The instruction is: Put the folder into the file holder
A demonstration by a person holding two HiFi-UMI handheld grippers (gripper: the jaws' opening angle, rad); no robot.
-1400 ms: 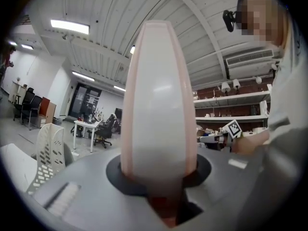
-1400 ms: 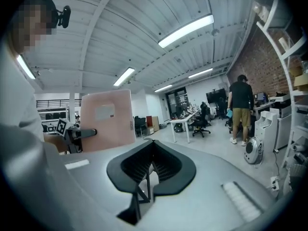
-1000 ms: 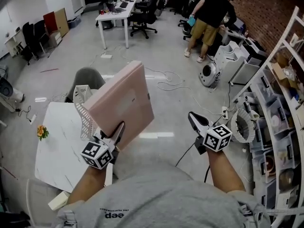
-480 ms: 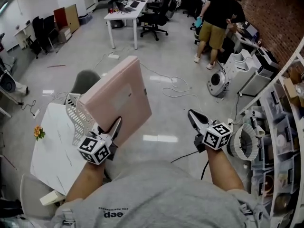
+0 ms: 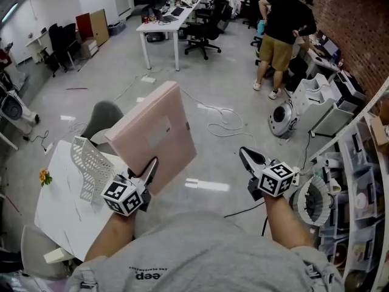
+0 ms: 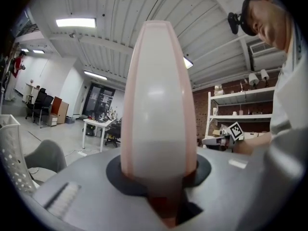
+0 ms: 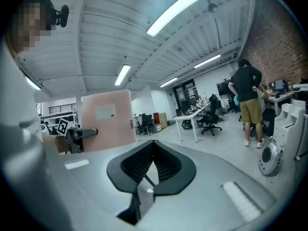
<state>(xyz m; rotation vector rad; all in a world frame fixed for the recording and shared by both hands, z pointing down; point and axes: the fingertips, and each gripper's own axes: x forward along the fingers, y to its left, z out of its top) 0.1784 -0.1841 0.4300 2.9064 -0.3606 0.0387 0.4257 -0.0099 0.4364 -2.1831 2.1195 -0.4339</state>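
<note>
A thick pink folder (image 5: 156, 134) stands tilted in the air, its lower corner clamped in my left gripper (image 5: 146, 174). In the left gripper view the folder (image 6: 159, 100) fills the middle, edge-on, with the left gripper (image 6: 161, 179) shut on its base. The white mesh file holder (image 5: 90, 168) stands on the white table (image 5: 58, 208), left of the folder and apart from it; its wall shows as the file holder (image 6: 9, 150). My right gripper (image 5: 248, 158) hovers at the right over the floor, shut and holding nothing; its jaws meet at the right gripper (image 7: 153, 146).
A grey chair (image 5: 100, 118) stands behind the table. A small orange flower (image 5: 44, 176) lies on the table's left edge. Shelving (image 5: 364, 187) lines the right. A person (image 5: 282, 26) stands far back by white machines (image 5: 284, 119); cables (image 5: 222, 126) trail across the floor.
The view has shifted: the file holder, which overlapped the folder's left edge, now lies apart to its left. The folder stays gripped in my left gripper. The right gripper has barely moved.
</note>
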